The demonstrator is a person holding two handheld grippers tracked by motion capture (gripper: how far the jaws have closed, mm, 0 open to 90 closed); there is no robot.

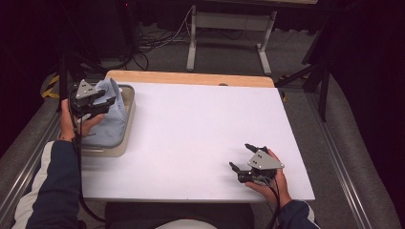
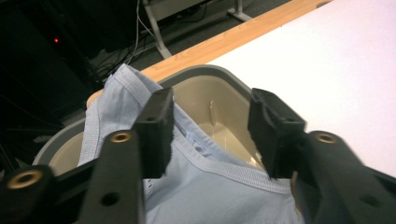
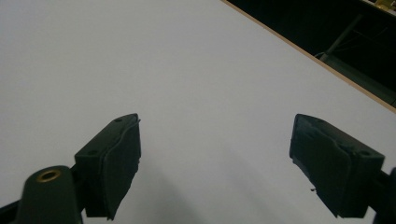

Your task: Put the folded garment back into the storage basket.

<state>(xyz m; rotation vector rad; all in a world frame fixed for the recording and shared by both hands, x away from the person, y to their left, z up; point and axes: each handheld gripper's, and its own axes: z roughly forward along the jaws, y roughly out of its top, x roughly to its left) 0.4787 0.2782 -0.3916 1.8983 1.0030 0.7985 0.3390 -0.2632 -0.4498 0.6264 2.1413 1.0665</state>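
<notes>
Nearest the high camera, two dark-sleeved forearms come in from the bottom edge, each hand carrying a claw. On the person's right, the right claw [image 1: 242, 157] rests low over the near right part of the white desk [image 1: 200, 138], its jaws spread wide with only bare desk surface between them; in the right gripper view the two black pads [image 3: 114, 163] stand far apart above plain white.

At the far left of the desk sits a beige plastic tub [image 1: 130, 112], its long side running away from the person and its rim reaching the desk's left edge. A light blue shirt [image 1: 112, 121] lies bunched inside it, filling most of the tub and rising above the far rim in a peak. The left claw [image 1: 106, 100] hovers over the shirt at the tub's far end, tilted down toward the cloth. In the left gripper view its jaws stand partly open, and no earlier state can be judged from that; the left pad [image 2: 156, 133] sits just against a raised fold of the shirt's stitched hem [image 2: 224, 165], while the right pad is clear of the cloth, over the tub's bare inner wall [image 2: 219, 107]. Neither pad pinches the fabric.

A strip of pale wood [image 1: 191, 77] edges the desk's far side.
</notes>
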